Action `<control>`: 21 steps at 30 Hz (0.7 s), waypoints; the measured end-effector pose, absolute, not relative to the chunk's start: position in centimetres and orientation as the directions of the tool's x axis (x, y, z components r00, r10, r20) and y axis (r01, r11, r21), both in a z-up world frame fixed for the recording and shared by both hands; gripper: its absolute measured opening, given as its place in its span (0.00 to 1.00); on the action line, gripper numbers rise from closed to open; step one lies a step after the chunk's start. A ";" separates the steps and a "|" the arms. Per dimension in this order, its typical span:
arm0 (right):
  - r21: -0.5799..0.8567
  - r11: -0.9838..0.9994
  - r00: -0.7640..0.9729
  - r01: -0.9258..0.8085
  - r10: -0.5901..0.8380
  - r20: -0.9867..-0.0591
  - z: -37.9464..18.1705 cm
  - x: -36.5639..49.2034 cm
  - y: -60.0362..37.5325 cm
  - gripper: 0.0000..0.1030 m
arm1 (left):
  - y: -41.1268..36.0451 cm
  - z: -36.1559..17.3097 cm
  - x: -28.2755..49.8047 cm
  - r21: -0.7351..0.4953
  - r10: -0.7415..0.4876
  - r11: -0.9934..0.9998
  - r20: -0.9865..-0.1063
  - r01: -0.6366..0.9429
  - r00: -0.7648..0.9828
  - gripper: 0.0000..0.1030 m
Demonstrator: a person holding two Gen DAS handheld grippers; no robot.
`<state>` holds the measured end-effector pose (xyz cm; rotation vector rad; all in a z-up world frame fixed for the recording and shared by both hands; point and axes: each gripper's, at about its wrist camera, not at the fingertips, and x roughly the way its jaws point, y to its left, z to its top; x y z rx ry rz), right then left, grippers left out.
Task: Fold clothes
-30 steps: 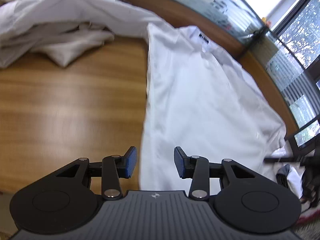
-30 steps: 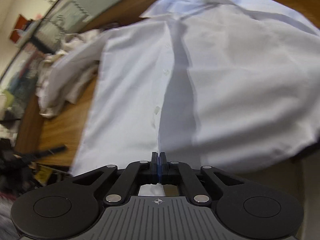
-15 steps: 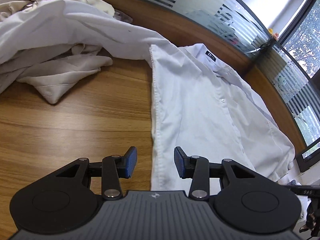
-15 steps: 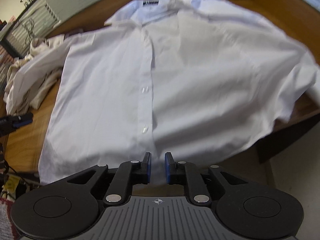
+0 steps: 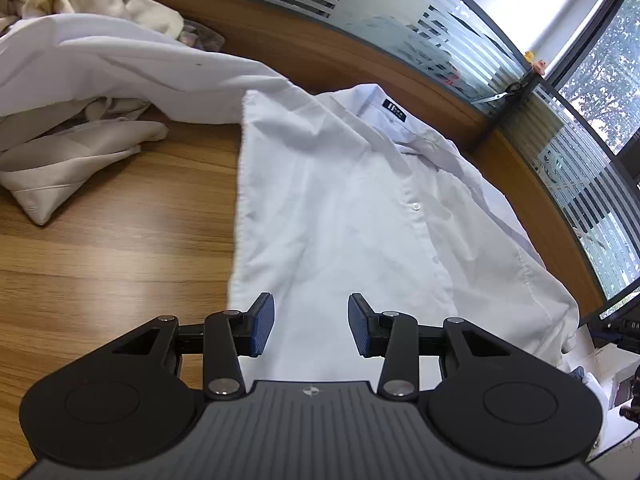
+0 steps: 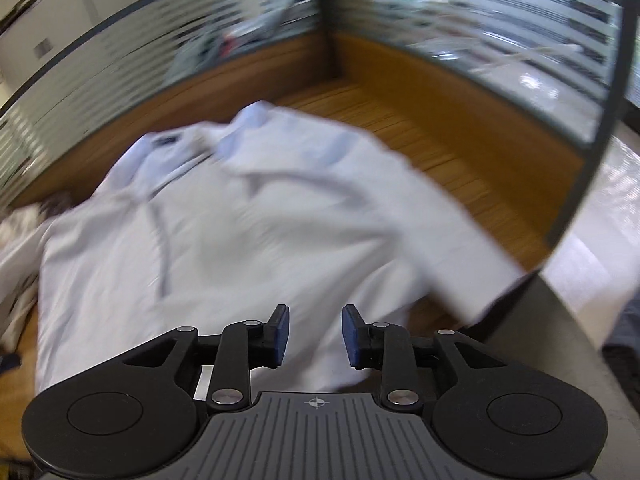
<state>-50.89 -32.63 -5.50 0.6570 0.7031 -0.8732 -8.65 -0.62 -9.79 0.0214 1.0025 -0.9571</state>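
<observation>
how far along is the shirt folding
Early. Done: the white shirt lies spread out, front up, on the wooden table. In hand: nothing; the left gripper is open, and the right gripper has just been opening, empty. Left: every fold, plus the heap of clothes beside it.

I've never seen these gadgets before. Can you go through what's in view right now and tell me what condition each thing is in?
White shirt: spread flat on the wooden table, front up, collar far, unfolded.
Pile of clothes: crumpled, unfolded, beside the shirt.
Left gripper: open, empty, over the shirt's near edge.
Right gripper: open, empty, jaws have just been opening; view blurred.
</observation>
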 end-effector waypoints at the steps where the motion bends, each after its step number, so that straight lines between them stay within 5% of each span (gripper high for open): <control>1: 0.226 0.468 0.452 0.855 -0.457 -0.766 -5.4 -51.5 -33.6 0.31 | -1.1 -9.6 -8.9 -0.391 -0.668 0.613 -0.721 0.686 0.186 0.44; 8: 0.260 0.490 0.489 0.832 -0.426 -0.761 -6.5 -52.4 -40.9 0.30 | -4.6 -8.2 -11.3 -0.387 -0.662 0.637 -0.719 0.667 0.215 0.47; 17: 0.257 0.612 0.504 0.748 -0.271 -0.820 -12.4 -48.0 -47.0 0.30 | -8.8 -6.4 -14.5 -0.374 -0.657 0.669 -0.701 0.642 0.277 0.66; 19: 0.260 0.621 0.498 0.740 -0.246 -0.832 -13.5 -47.5 -47.8 0.25 | -9.5 -5.9 -14.9 -0.379 -0.663 0.669 -0.693 0.640 0.283 0.67; 21: 0.265 0.633 0.503 0.728 -0.229 -0.834 -13.9 -47.4 -48.2 0.03 | -10.0 -5.4 -15.3 -0.381 -0.674 0.665 -0.677 0.642 0.297 0.67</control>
